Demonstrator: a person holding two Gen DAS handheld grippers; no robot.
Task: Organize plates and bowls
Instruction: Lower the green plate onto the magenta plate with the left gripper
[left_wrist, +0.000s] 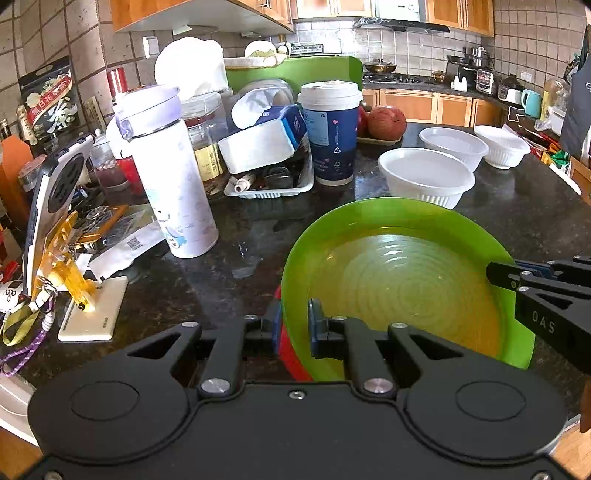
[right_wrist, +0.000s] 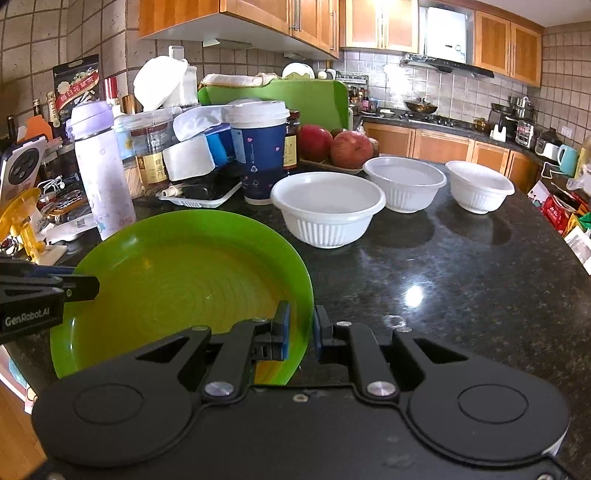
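I get bright, even daylight in both views, colours strong. A hard white glare spot sits on the dark counter (right_wrist: 413, 295), with softer sheen around it and on the counter in my left view too. The bowls (right_wrist: 328, 206) throw soft shadows and dim reflections on the stone. Focus is sharp nearly everywhere. Fisheye bending curves the cabinets (right_wrist: 236, 18) and wall tiles (left_wrist: 40, 33) toward the edges, and the corners go black.

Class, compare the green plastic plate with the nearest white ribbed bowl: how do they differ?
The green plastic plate is wide and shallow; the nearest white ribbed bowl is smaller and deeper. The plate is held tilted above the counter by both hand-held grippers; the bowl stands upright, untouched. The plate shows concentric rings inside; the bowl has vertical ribs outside. Both are round and empty.
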